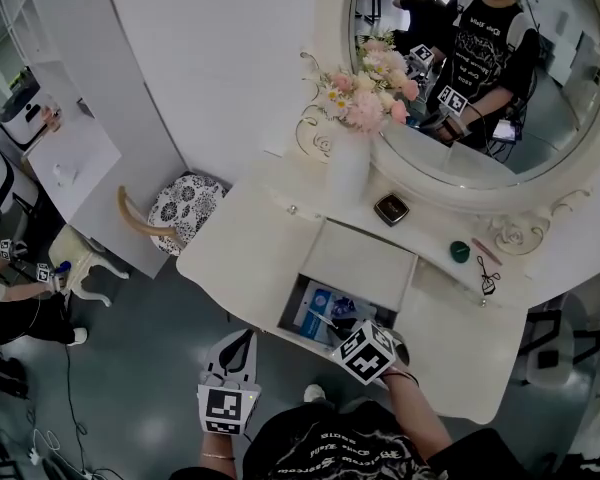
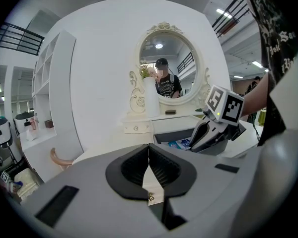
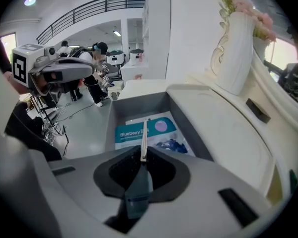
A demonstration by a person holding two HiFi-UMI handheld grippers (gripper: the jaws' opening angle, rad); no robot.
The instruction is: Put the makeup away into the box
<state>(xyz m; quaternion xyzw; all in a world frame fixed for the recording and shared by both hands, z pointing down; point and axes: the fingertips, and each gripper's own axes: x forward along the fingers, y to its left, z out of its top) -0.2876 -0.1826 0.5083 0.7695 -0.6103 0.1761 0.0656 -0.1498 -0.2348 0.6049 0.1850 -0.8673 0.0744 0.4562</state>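
My right gripper (image 3: 142, 158) is shut on a thin makeup tool (image 3: 143, 137), a slim pale stick with a grey-blue handle that lies back between the pads. It hangs over the open grey box (image 3: 139, 105) set into the vanity top, where a blue sachet (image 3: 156, 133) lies flat. In the head view the right gripper (image 1: 335, 328) sits at the box's (image 1: 292, 313) near edge. My left gripper (image 1: 230, 363) is held low off the table's front left, shut and empty (image 2: 149, 168). On the tabletop rest a black compact (image 1: 392, 208), a green round item (image 1: 460, 251) and a pink pencil (image 1: 486, 252).
A white vase of flowers (image 1: 348, 163) stands at the back by the oval mirror (image 1: 480, 118). A small metal tool (image 1: 487, 280) lies near the table's right end. A stool with a patterned cushion (image 1: 185, 208) stands left of the table.
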